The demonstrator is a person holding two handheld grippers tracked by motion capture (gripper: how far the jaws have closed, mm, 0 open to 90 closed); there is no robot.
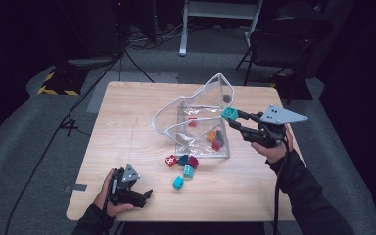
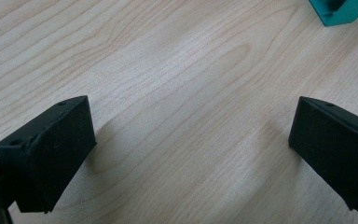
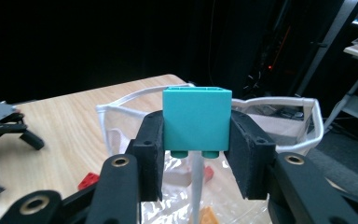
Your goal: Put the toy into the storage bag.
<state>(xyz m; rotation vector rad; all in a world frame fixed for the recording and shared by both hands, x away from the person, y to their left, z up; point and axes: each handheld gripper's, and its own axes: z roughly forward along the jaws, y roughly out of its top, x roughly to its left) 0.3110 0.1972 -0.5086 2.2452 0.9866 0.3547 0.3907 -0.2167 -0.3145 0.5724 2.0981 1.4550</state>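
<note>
Your right gripper (image 1: 232,119) clamps a teal brick (image 3: 196,123) between its jaws, held at the clear bag's (image 1: 196,122) rim. Centre it over the opening before you release, so it clears the white edge. Your left gripper (image 1: 144,195) rests wide open, empty, on the desk (image 1: 127,117). Bricks inside the bag are hard to count.

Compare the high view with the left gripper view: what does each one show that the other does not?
High view alone: the clear bag with blocks inside, the right hand-held gripper shut on a teal block, and loose blocks beside the bag. Left gripper view alone: the left hand-held gripper close up, jaws wide apart with nothing between. Shared: the wooden table and the left hand-held gripper.
</note>
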